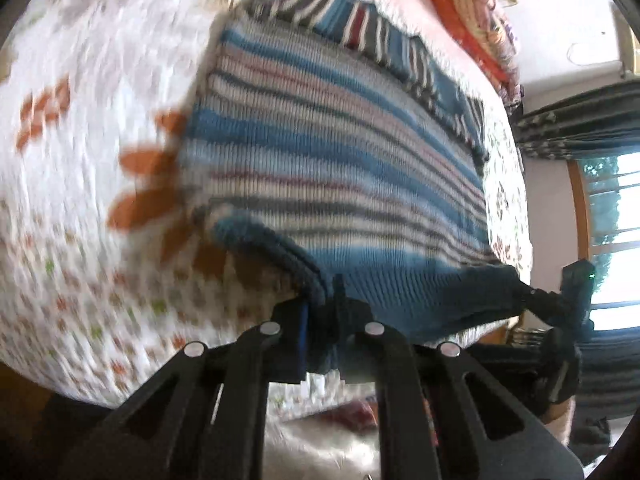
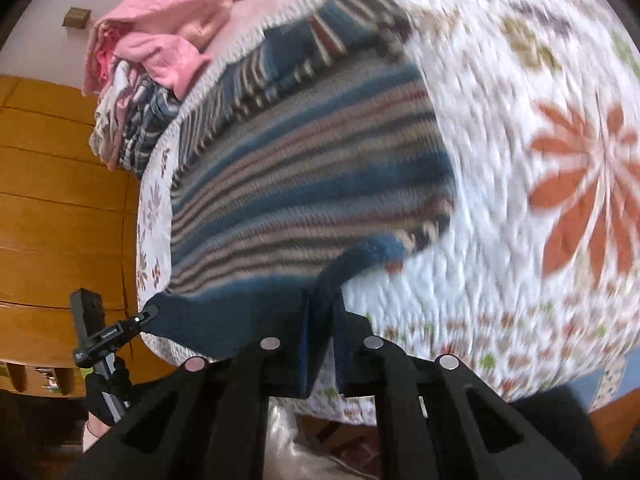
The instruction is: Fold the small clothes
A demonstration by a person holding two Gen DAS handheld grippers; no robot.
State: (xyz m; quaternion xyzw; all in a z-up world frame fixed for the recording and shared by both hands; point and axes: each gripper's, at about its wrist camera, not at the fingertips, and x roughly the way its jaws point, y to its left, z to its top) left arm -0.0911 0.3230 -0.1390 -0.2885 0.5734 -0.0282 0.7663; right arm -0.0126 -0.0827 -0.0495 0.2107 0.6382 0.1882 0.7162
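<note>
A small striped knit sweater (image 1: pixel 340 148) in blue, white, grey and red lies spread on a floral quilt (image 1: pixel 88 128). Its dark blue hem (image 1: pixel 400 296) is lifted at the near edge. My left gripper (image 1: pixel 324 308) is shut on one corner of that hem. In the right wrist view the same sweater (image 2: pixel 304 176) stretches away, and my right gripper (image 2: pixel 322 312) is shut on the other hem corner. The other gripper (image 1: pixel 560 300) shows at the right edge of the left view, and at the lower left (image 2: pixel 116 332) of the right view. Both views are motion-blurred.
A pile of pink and striped clothes (image 2: pixel 160 40) sits at the far end of the bed. Orange and yellow fabrics (image 1: pixel 472 20) lie at the far right. Wooden furniture (image 2: pixel 60 200) stands to the left of the bed, a curtained window (image 1: pixel 600 208) to the right.
</note>
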